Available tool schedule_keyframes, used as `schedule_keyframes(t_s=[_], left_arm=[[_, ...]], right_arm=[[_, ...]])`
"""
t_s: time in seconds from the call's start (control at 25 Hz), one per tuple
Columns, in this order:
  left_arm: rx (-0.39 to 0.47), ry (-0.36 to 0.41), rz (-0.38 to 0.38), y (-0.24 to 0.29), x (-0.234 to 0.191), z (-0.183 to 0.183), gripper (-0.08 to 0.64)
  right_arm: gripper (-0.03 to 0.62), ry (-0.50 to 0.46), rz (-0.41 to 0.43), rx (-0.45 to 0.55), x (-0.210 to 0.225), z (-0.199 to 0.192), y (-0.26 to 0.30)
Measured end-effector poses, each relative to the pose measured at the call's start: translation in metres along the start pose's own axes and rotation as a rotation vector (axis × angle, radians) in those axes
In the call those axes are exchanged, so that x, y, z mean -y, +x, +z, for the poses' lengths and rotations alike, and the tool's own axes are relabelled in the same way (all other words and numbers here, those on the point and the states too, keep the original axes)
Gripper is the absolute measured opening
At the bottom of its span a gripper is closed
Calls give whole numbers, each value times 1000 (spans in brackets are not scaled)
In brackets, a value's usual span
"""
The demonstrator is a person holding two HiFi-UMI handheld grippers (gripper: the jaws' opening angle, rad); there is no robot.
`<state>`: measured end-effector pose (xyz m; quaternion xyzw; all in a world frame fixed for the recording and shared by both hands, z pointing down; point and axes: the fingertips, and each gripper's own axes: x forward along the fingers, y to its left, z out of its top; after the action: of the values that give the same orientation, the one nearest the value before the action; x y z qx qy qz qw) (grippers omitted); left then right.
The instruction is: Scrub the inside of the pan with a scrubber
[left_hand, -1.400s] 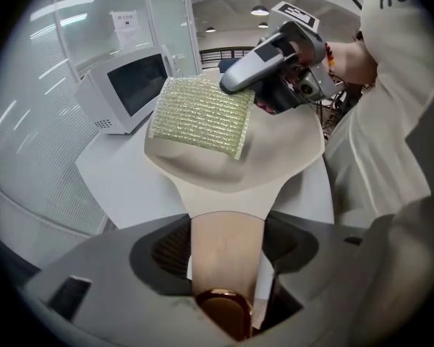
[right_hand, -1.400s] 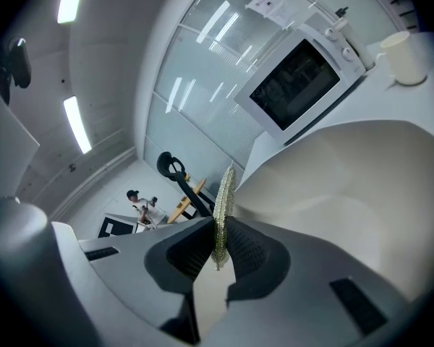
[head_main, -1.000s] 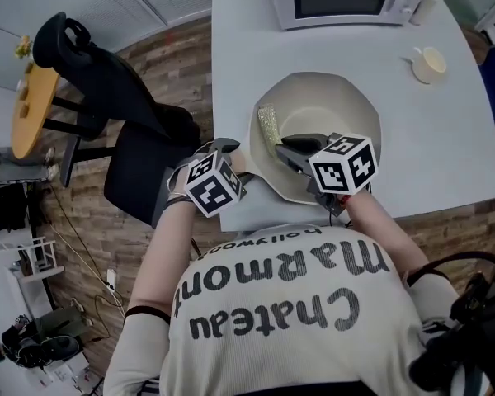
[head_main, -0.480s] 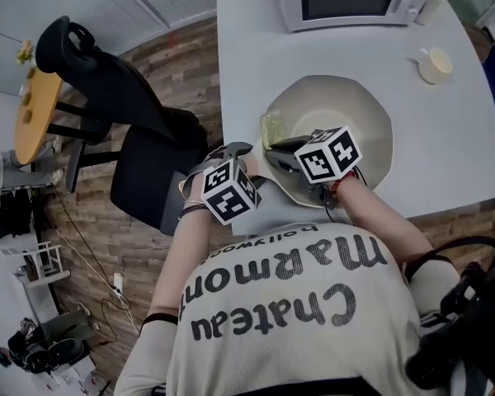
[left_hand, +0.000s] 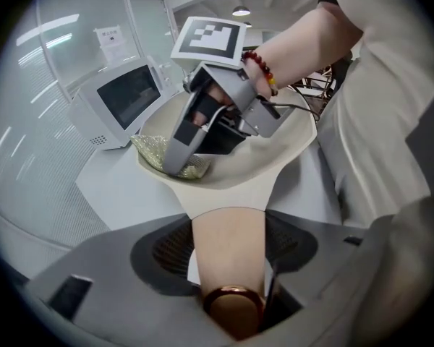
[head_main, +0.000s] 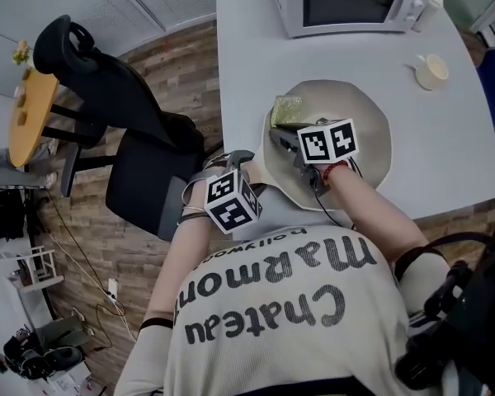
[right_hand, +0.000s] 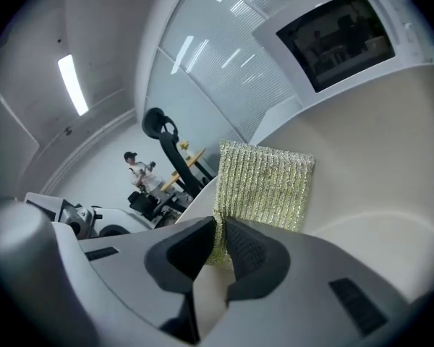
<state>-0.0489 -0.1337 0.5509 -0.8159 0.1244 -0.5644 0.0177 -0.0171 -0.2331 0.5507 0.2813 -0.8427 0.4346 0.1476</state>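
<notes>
Right gripper view has the right gripper [right_hand: 220, 241] clenched on the lower edge of the gold scrubber [right_hand: 264, 183], which lies against the inner wall of the cream pan [right_hand: 390, 157]. At lower centre of the left gripper view, the left gripper [left_hand: 228, 259] clamps the handle [left_hand: 228, 226]. Head view puts the pan mid-frame on a white table [head_main: 247, 48], with a microwave [head_main: 346, 2] above and a cup [head_main: 431, 71] at upper right

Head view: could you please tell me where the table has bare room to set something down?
Bare table lies between microwave and pan, and right of the pan, nearer than the cup. Crowded: the pan's near-left side.
</notes>
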Motion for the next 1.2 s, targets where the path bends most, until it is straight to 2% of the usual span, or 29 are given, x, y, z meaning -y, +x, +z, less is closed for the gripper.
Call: schedule_keyframes(t_s=[0.12,0.32,0.52,0.72,0.88,1.2], left_arm=[[-17,67,-37,-1,8,-3,273],[0,28,-42,-1,10,-3,272],[-5,35,-56,-2,11,-2,273],[-6,41,-60,-4,10,-3,273],[-11,39,-61,-4,11,-3,273],[4,7,-70,-3,13,-2,273]], right_arm=[[50,38,-29,29,10,10,5],[49,72,-87,73,25,26,7],[49,171,-121,138,47,39,-1],[49,199,-186,198,71,54,-14],[49,282,-204,260,93,62,-29],[44,353,-257,325,120,67,-61]])
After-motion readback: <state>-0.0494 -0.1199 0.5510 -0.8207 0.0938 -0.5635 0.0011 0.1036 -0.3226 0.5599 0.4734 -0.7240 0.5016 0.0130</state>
